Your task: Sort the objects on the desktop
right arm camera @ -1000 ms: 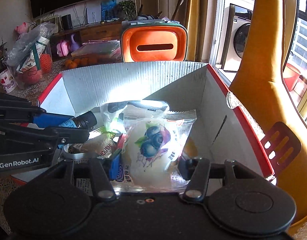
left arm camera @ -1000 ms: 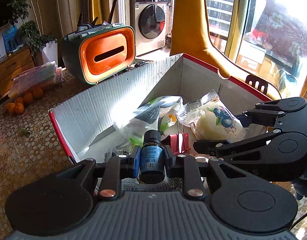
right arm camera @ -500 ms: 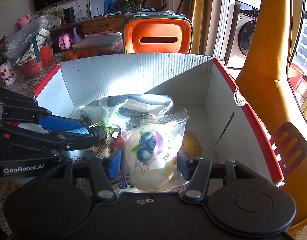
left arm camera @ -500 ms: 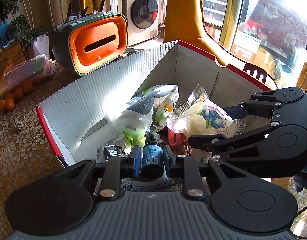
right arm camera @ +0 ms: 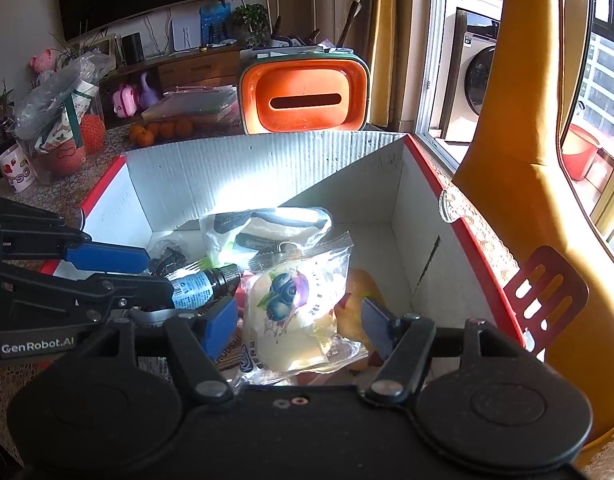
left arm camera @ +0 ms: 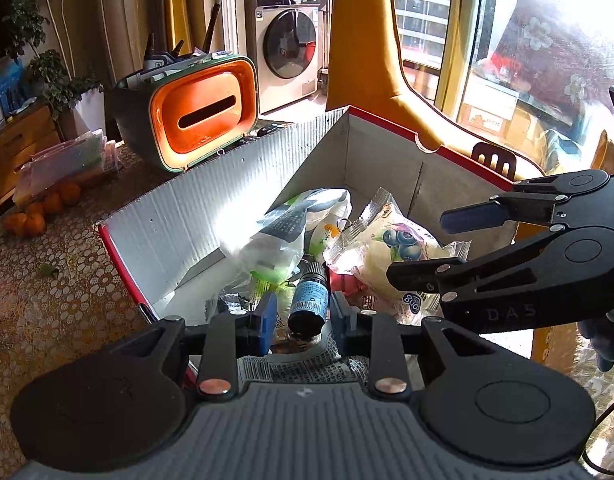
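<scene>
A white cardboard box with red rims (left arm camera: pixel 235 184) (right arm camera: pixel 267 160) holds several packets. My left gripper (left arm camera: pixel 302 316) is open over its near edge; a small dark bottle with a blue label (left arm camera: pixel 309 300) (right arm camera: pixel 205 284) lies loose between the fingers, tipping down into the box. My right gripper (right arm camera: pixel 297 326) is open; the blueberry bun packet (right arm camera: pixel 291 308) (left arm camera: pixel 391 248) lies in the box between its spread fingers. A clear bag with a dark label (left arm camera: pixel 283 228) (right arm camera: pixel 267 232) lies behind them.
An orange and green tissue box (left arm camera: pixel 199 112) (right arm camera: pixel 303 100) stands behind the cardboard box. Oranges (left arm camera: pixel 39 212) and plastic packs lie on the patterned tablecloth at left. A yellow chair (right arm camera: pixel 519 160) and a red spatula (right arm camera: pixel 547 292) are at right.
Both grippers have opened. The bottle has dropped out of the left fingers' grip and tilted into the box; the bun packet has been let go and rests in the box.
</scene>
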Demonstrator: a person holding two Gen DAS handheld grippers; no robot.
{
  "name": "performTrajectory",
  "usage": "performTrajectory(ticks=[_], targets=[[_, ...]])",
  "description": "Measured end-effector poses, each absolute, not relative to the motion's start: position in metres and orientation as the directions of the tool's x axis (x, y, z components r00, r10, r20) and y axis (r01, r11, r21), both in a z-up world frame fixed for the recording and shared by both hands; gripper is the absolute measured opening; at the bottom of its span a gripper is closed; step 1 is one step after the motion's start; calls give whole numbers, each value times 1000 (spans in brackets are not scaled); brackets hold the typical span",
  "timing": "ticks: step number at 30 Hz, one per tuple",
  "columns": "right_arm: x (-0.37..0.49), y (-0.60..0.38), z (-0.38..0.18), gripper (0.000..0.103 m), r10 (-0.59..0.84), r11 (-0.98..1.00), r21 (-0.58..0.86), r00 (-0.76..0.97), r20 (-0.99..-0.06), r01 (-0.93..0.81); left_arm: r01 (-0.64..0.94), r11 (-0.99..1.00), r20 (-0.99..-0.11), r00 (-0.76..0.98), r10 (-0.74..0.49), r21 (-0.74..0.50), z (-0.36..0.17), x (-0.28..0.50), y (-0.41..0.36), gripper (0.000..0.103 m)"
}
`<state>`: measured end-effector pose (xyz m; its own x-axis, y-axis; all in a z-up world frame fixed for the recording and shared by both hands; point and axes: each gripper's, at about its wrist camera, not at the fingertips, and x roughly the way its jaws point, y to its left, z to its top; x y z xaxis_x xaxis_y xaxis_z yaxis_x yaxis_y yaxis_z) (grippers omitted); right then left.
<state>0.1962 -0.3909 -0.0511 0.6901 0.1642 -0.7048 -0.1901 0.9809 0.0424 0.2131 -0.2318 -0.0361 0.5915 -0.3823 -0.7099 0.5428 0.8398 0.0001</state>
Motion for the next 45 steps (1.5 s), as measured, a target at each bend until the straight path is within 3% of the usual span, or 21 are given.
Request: performTrajectory(ticks=[2,23,24,27,32,34,39,45], targets=[[191,-390,-47,74,175,980,53,696,-696,-194,541,841,-703,597,-386,-2,-32,208,-229,28],[134,-367,-10,87,260,960,69,770,-582,-273,475,879,-637,669,-383,-30,-4,166,-193,29],[132,-368,-9,87,262,960,71,773,-578,-272,471,882,-635,672,-381,-30,-3,164,-192,32],[127,-368,-5,88,267,959,79,775,-572,-272,457,889,-623,686,-375,-33,-1,157,-186,67],[115,-368,-2,94,272,959,89,783,-559,-269,436,900,-608,710,-356,-18,3,146,-176,73],[109,-367,-1,98,278,958,98,787,-551,-269,423,906,-601,719,-349,-20,5,142,-171,85],[97,-361,3,103,292,953,98,791,-538,-286,391,919,-586,734,-343,-47,8,134,-157,101],[81,-352,4,103,288,955,90,807,-515,-283,339,940,-565,768,-303,-43,9,121,-141,103]])
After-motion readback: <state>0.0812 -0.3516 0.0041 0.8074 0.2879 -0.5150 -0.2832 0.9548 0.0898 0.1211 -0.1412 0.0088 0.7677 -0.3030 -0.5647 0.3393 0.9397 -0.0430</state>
